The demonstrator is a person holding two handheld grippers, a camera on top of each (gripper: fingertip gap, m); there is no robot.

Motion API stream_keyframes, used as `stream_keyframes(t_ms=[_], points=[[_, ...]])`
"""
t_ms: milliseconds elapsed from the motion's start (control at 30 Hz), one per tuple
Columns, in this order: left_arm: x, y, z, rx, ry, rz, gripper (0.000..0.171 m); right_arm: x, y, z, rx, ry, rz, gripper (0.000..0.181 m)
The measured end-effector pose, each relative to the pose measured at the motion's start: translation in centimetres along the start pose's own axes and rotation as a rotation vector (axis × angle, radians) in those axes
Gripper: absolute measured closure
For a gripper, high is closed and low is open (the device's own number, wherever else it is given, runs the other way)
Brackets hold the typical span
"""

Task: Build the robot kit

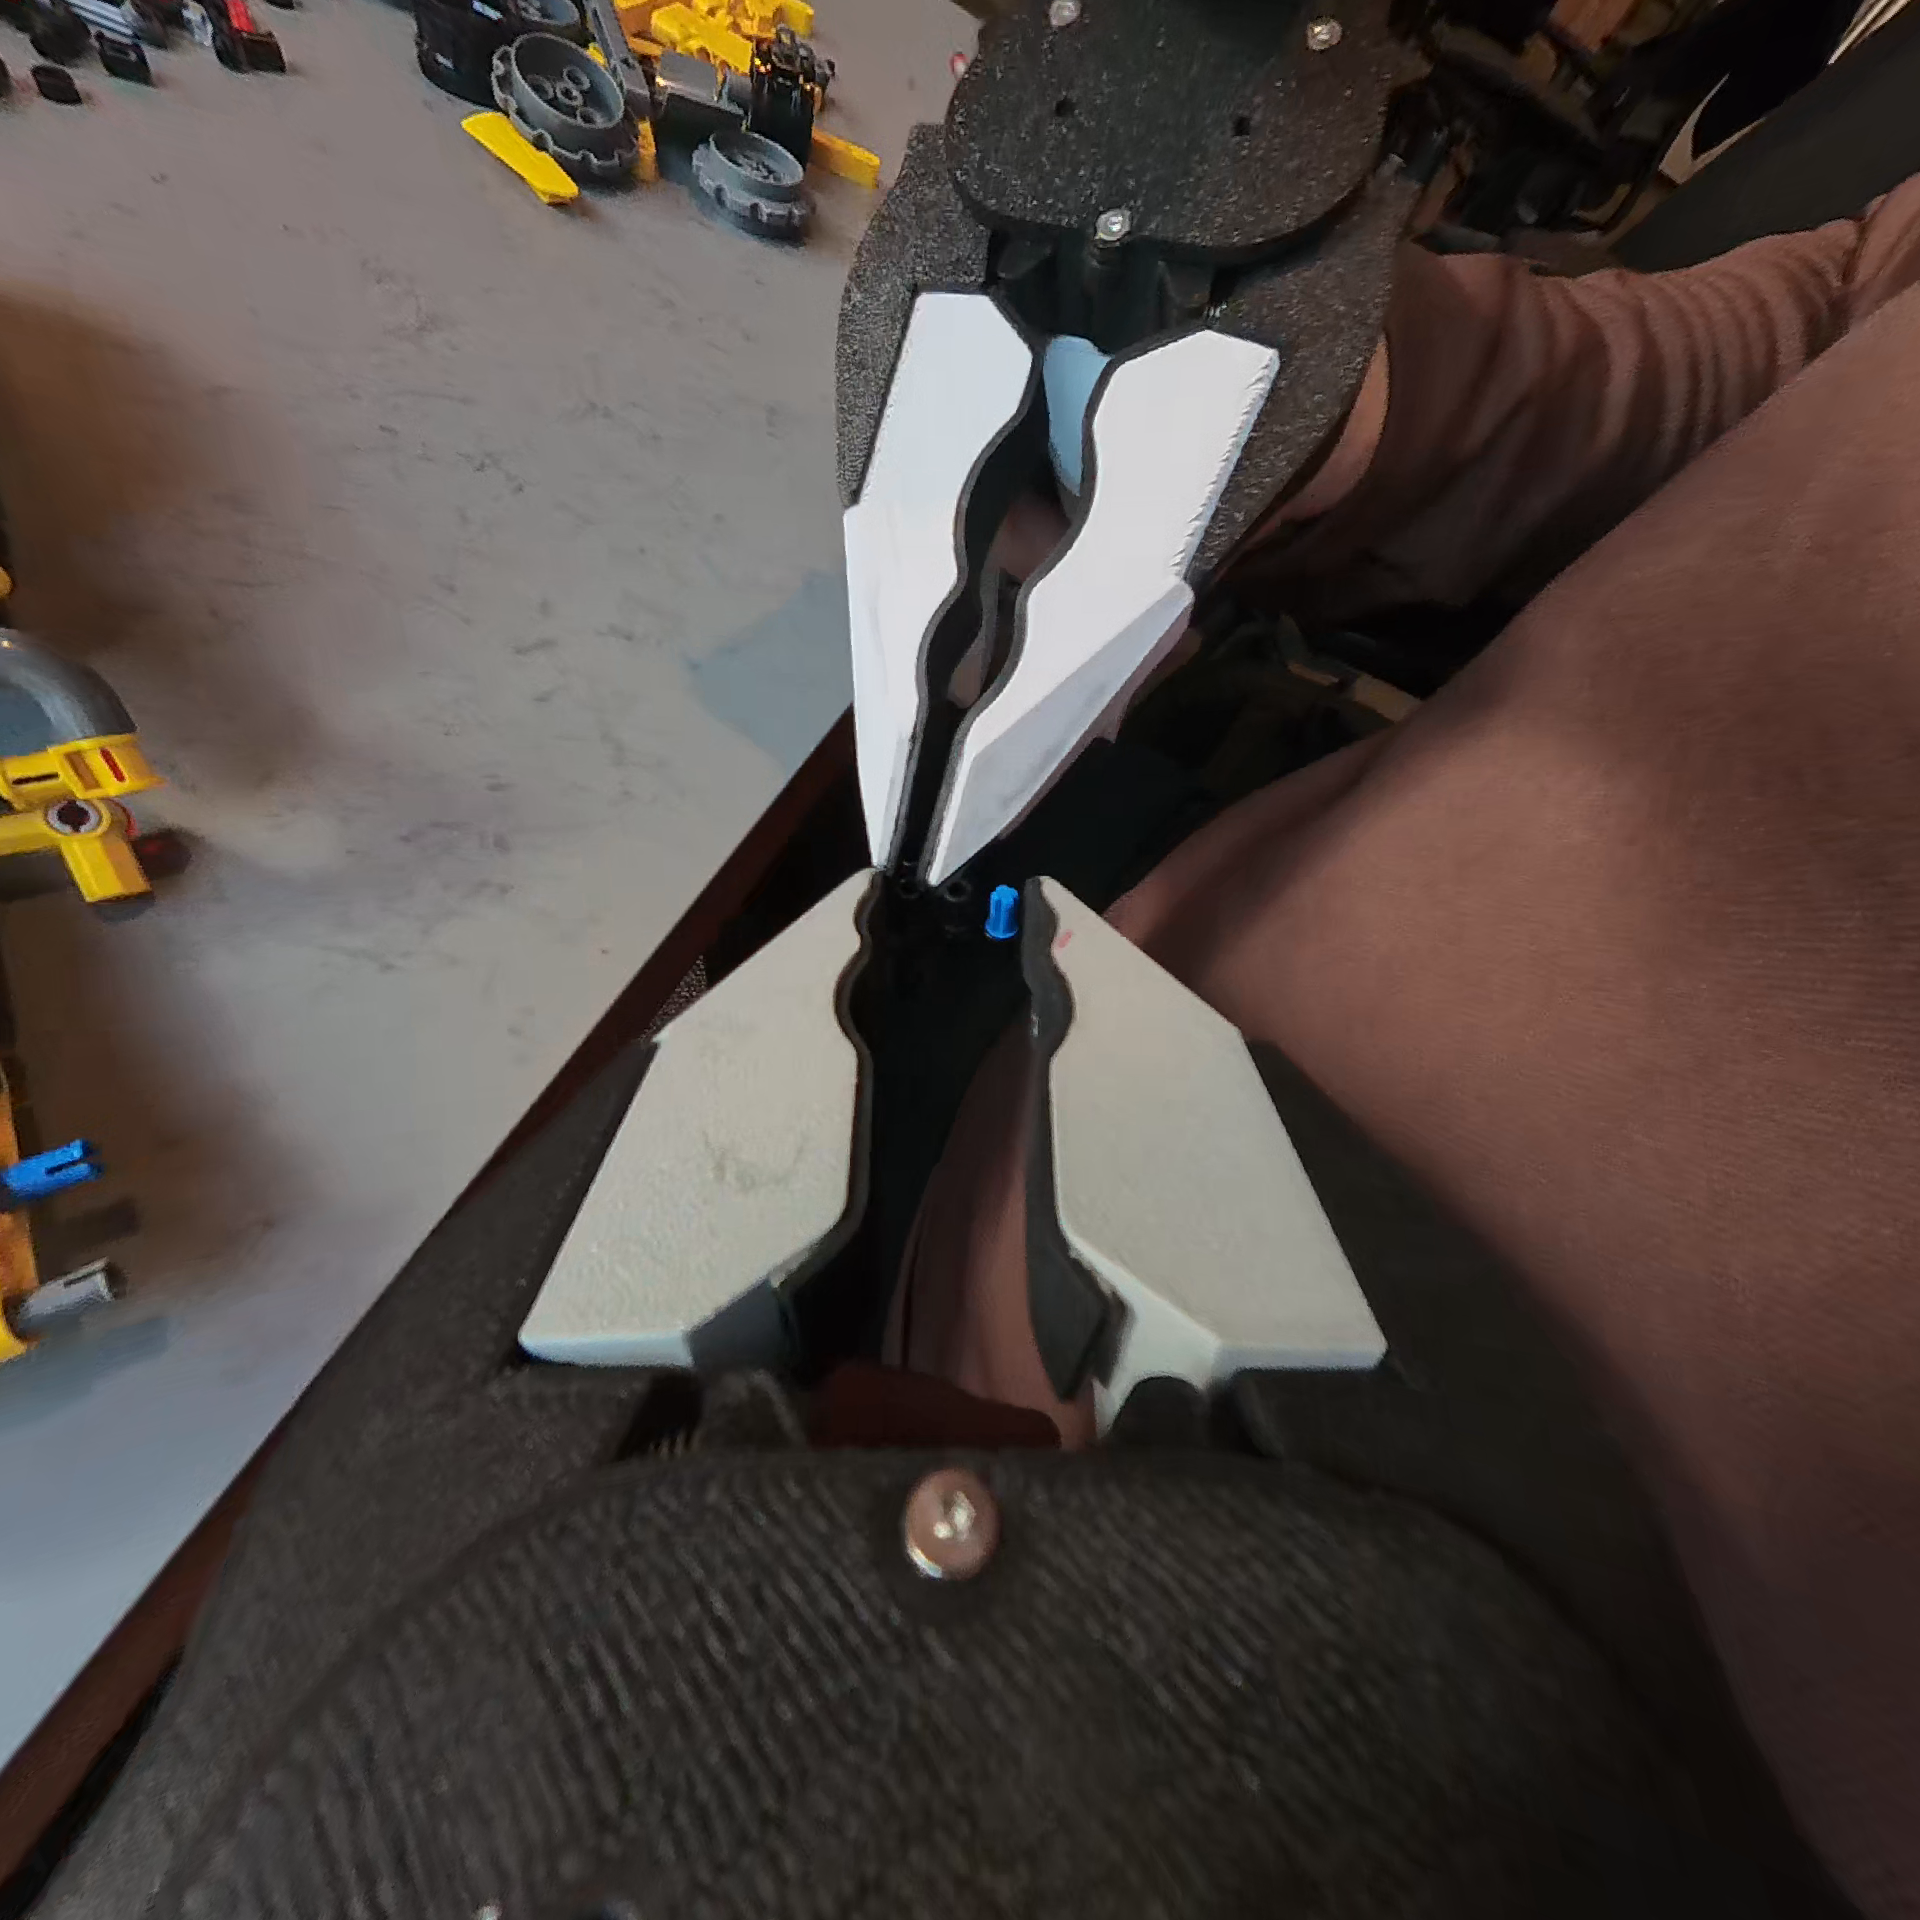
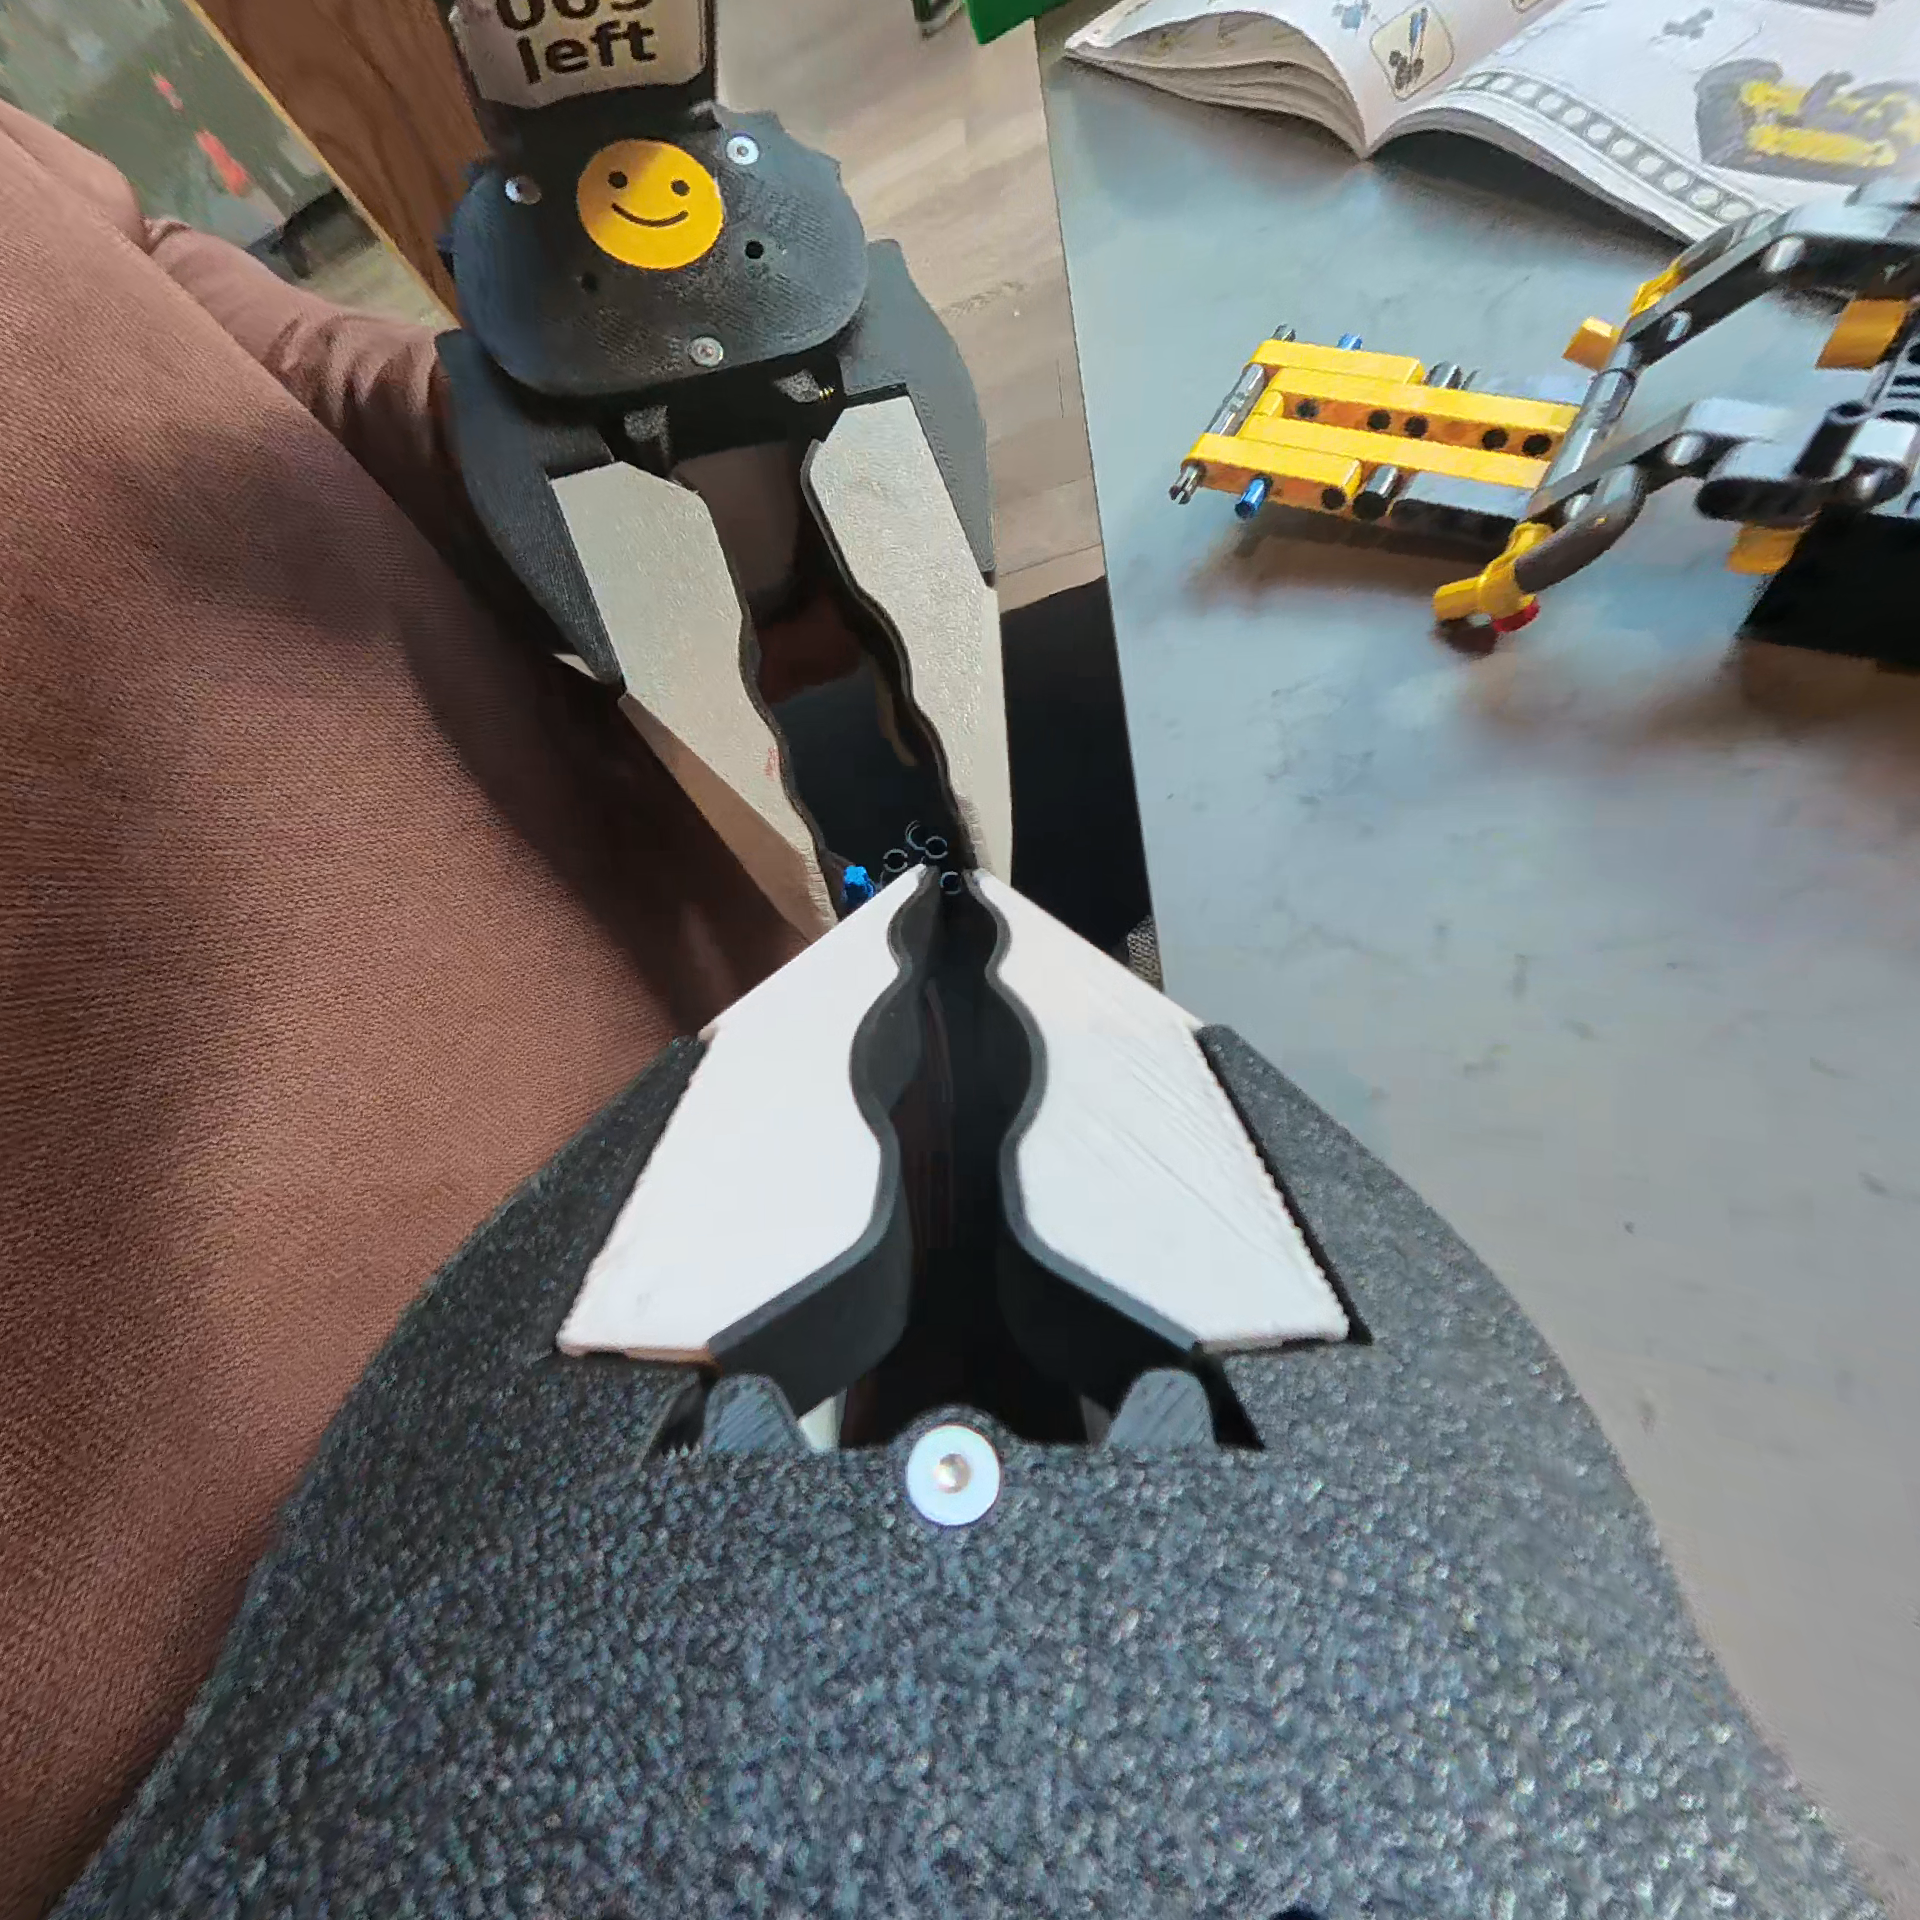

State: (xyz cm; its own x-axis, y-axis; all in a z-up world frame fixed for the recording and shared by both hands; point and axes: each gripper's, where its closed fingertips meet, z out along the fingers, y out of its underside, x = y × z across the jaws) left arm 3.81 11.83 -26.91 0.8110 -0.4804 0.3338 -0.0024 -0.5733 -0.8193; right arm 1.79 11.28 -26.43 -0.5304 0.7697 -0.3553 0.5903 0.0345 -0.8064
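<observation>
Grippers meet tip to tip off the near edge of the grey table [image 2: 1455, 1039], over a lap in brown cloth [image 1: 1558, 1039]. Left gripper [image 1: 951, 904] has its jaws narrow, closed on a small black connector piece [image 1: 920, 914]. A blue pin [image 1: 1001, 912] sticks out of that piece, right at the left gripper's fingertip on the lap side. Right gripper [image 2: 948, 881] points straight at it from the opposite side, jaws nearly together, tips pinching the same black piece [image 2: 925, 847]; blue pin [image 2: 855, 883] shows just beside the tips, away from the table. How firmly the right one bites is hard to tell, the part is tiny and dark. Both sets of tips are touching or all but touching.

On the table, near its edge by the right gripper's view, lies a yellow beam assembly [image 2: 1382, 436] with black and blue pins, joined to a black linkage arm [image 2: 1714, 395]. Farther along the table sits an open instruction booklet [image 2: 1455, 94]. In the left wrist view, a yellow and grey partial model [image 1: 62, 790] sits at the table's side, a loose blue connector [image 1: 52, 1169] close by it. At the table's far end is a pile of yellow and black parts with grey toothed wheels [image 1: 566, 99].
</observation>
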Motion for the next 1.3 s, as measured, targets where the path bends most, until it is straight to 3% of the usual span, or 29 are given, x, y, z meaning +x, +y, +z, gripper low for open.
stream_keyframes(t_ms=[200,300,500,700,1033,1300], points=[[-0.3,1.2,0.2,0.055,0.009,-0.172,0.149,0.3,0.7,1.0,0.028,0.097,-0.019,0.181],[-0.5,-0.3,-0.4,0.191,0.054,-0.316,0.149,0.6,-0.5,0.5,0.09,0.163,-0.073,0.181],[-2.4,-4.3,-1.5,0.331,-0.044,-0.3,0.149,2.4,-4.4,-1.3,0.281,0.227,-0.001,0.181],[-3.1,-7.3,-2.2,0.436,0.001,-0.359,0.149,3.3,-7.1,-2.9,0.468,0.122,0.19,0.181],[-4.1,-9.6,-2.6,0.52,0.022,-0.41,0.149,4.5,-9.2,-4.1,0.67,-0.066,0.46,0.181],[-5.0,-9.6,-2.4,0.528,0.034,-0.47,0.149,5.4,-9.4,-4.0,0.706,-0.093,0.537,0.181]])
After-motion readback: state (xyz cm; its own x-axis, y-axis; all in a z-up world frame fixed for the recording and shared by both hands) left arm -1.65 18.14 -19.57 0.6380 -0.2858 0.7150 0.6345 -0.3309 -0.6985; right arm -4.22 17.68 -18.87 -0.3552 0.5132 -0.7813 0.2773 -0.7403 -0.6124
